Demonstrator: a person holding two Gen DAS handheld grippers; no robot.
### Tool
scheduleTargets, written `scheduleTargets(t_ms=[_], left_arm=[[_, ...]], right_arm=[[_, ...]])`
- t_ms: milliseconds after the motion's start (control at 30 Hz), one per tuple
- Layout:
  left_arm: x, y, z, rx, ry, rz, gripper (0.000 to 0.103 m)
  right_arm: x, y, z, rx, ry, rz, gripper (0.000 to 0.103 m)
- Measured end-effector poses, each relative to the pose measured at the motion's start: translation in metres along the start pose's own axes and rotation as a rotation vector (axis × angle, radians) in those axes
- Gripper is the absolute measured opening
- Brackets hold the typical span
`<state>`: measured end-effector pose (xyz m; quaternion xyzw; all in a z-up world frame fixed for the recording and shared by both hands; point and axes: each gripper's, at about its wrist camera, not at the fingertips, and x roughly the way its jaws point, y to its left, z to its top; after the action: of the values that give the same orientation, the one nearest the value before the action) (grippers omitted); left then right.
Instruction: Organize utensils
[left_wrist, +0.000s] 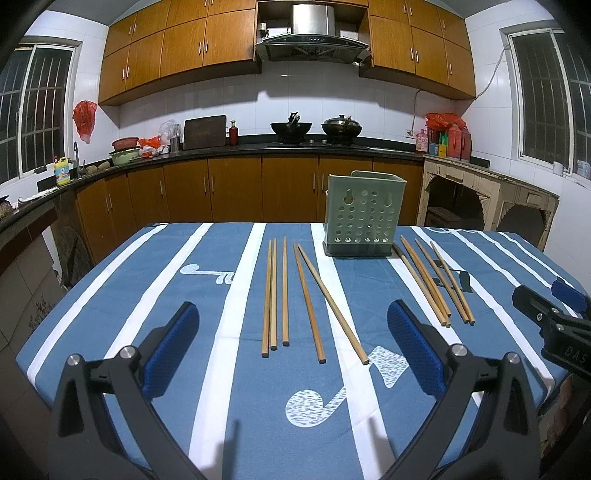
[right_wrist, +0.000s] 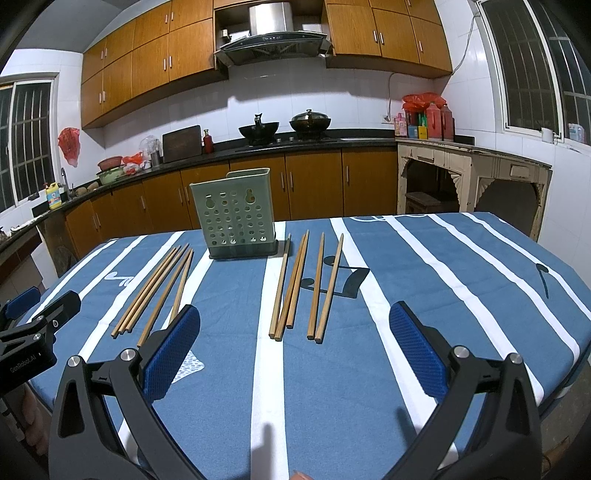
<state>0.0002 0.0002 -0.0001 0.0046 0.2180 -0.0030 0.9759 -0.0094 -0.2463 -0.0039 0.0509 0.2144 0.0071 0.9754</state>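
A pale green perforated utensil holder (left_wrist: 364, 214) (right_wrist: 236, 218) stands upright at the far side of the table. Several wooden chopsticks lie to its left (left_wrist: 284, 295) (right_wrist: 155, 291) and several more to its right (left_wrist: 432, 282) (right_wrist: 303, 284). My left gripper (left_wrist: 291, 343) hovers open over the near table edge, just short of the left group's near ends, with nothing between its blue pads. My right gripper (right_wrist: 293, 345) is also open and empty, facing the right group's near ends. Each gripper shows at the edge of the other's view: the right one (left_wrist: 554, 314), the left one (right_wrist: 33, 325).
The table carries a blue cloth with white stripes (left_wrist: 221, 369) (right_wrist: 443, 295). Behind it run wooden kitchen cabinets and a black counter (left_wrist: 258, 147) with woks, bottles and bowls. A worn cream side table (right_wrist: 472, 173) stands at the right.
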Motion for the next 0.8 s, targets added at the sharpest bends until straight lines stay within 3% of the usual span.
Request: scheduleTargets(t_ms=[800], left_arm=[[0.0026, -0.0012, 0.0010, -0.001, 0.002, 0.000, 0.099]], right_arm=[[-0.0002, -0.0001, -0.0007, 0.002, 0.003, 0.001, 0.101]])
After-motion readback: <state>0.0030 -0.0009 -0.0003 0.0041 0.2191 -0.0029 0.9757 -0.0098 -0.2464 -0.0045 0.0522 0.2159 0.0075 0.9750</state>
